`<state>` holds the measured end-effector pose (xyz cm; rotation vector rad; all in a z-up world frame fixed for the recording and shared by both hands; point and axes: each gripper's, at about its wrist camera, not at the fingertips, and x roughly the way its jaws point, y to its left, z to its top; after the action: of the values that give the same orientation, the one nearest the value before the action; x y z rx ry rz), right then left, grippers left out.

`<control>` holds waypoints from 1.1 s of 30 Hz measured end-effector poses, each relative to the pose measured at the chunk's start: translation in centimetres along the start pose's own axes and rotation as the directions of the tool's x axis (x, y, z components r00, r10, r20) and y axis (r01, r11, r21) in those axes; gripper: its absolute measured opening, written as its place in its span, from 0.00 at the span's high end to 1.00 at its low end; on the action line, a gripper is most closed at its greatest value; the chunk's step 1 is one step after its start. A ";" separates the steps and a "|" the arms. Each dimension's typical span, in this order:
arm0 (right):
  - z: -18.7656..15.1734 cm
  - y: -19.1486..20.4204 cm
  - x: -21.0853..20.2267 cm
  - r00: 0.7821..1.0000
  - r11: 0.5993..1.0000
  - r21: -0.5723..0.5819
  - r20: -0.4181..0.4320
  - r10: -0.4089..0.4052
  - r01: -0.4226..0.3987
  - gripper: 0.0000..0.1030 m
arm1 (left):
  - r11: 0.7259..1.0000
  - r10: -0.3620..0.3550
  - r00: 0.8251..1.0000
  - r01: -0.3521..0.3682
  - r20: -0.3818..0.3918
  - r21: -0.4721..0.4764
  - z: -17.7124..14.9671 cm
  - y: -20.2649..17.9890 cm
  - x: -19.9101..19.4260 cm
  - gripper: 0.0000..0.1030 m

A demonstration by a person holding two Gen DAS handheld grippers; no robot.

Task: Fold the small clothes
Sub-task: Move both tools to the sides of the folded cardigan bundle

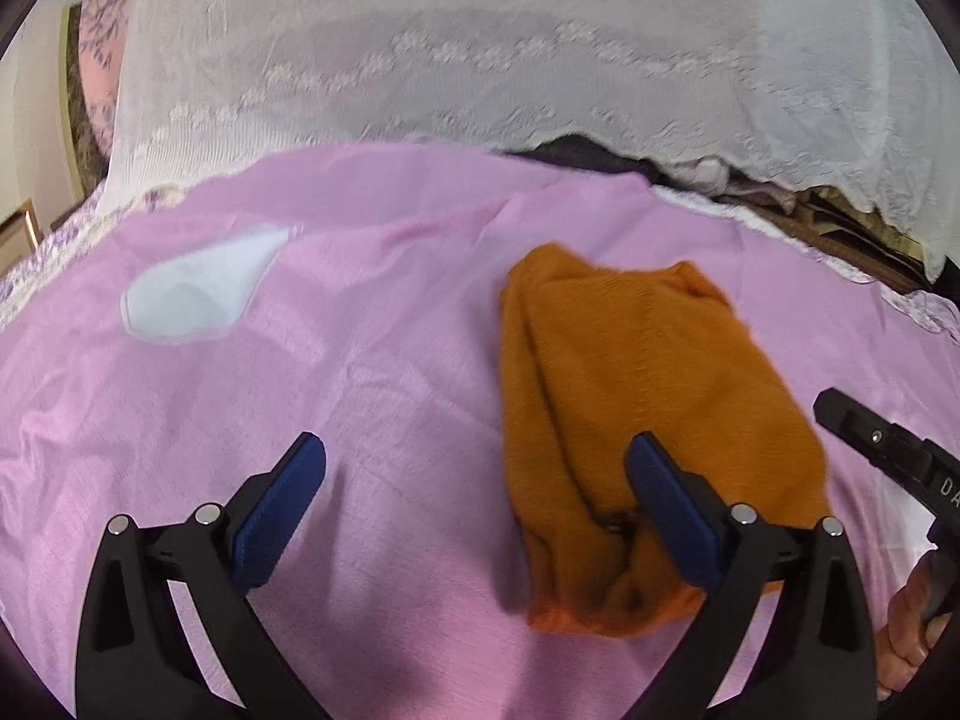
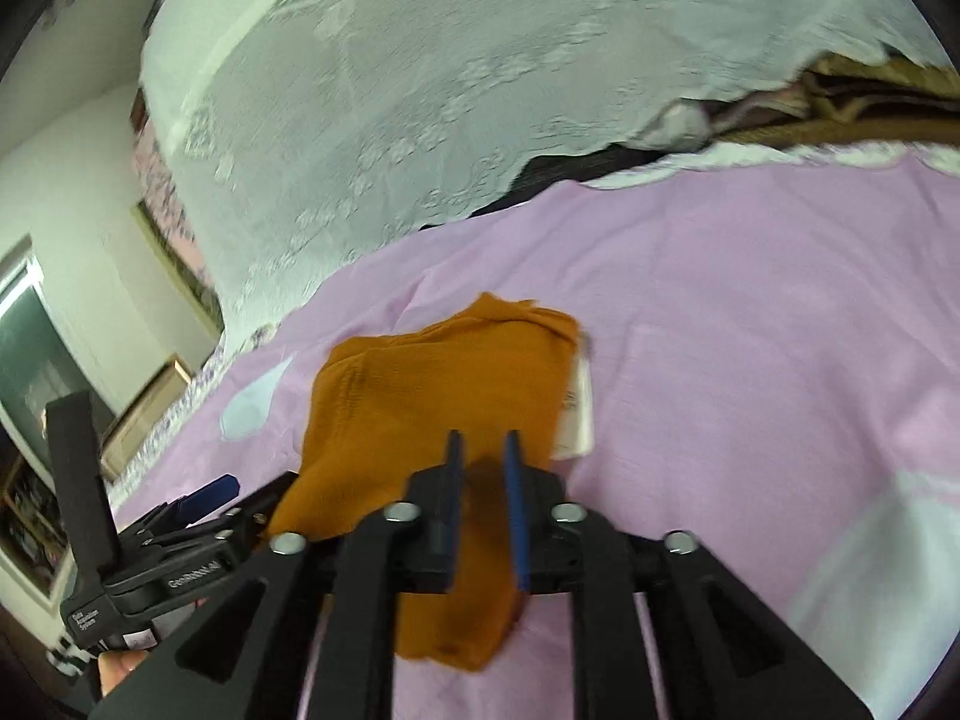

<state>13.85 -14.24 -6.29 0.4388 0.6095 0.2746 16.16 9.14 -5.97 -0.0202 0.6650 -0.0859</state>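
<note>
Orange garment (image 1: 630,420) lies folded up on the pink bedsheet (image 1: 360,390), at 1 o'clock from left hand-held gripper (image 1: 474,468), jaws wide, empty. Right hand-held gripper (image 2: 483,456) narrow, nothing pinched, over garment's near end. Fold looks abt done; tidying left, maybe.

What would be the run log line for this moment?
left claw: open, empty | right claw: slightly open, nothing gripped | orange garment: folded on pink sheet

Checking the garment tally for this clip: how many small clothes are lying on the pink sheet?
1. The orange garment lies folded on the pink sheet, right of centre in the left wrist view, below both grippers. A pale patch further left looks printed. Others may be off-frame.
</note>
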 end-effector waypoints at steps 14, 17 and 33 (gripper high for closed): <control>-1.6 -1.0 -1.7 1.000 0.999 0.043 -0.003 0.018 -0.018 0.60 | 0.993 -0.074 0.996 0.068 0.056 0.092 -0.4 -2.4 -1.5 0.05; -1.6 -1.2 -1.7 1.000 0.998 0.051 -0.005 0.024 -0.024 0.55 | 0.993 -0.073 0.996 0.067 0.054 0.094 -0.4 -2.4 -1.5 0.05; -1.7 -1.6 -1.4 0.999 0.996 0.077 -0.025 0.043 -0.041 0.47 | 0.990 -0.120 0.993 0.120 -0.006 0.070 -0.6 -2.2 -0.4 0.05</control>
<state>11.87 -15.64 -7.59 0.5225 0.6393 0.2980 15.32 7.02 -6.07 0.0075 0.6623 -0.2249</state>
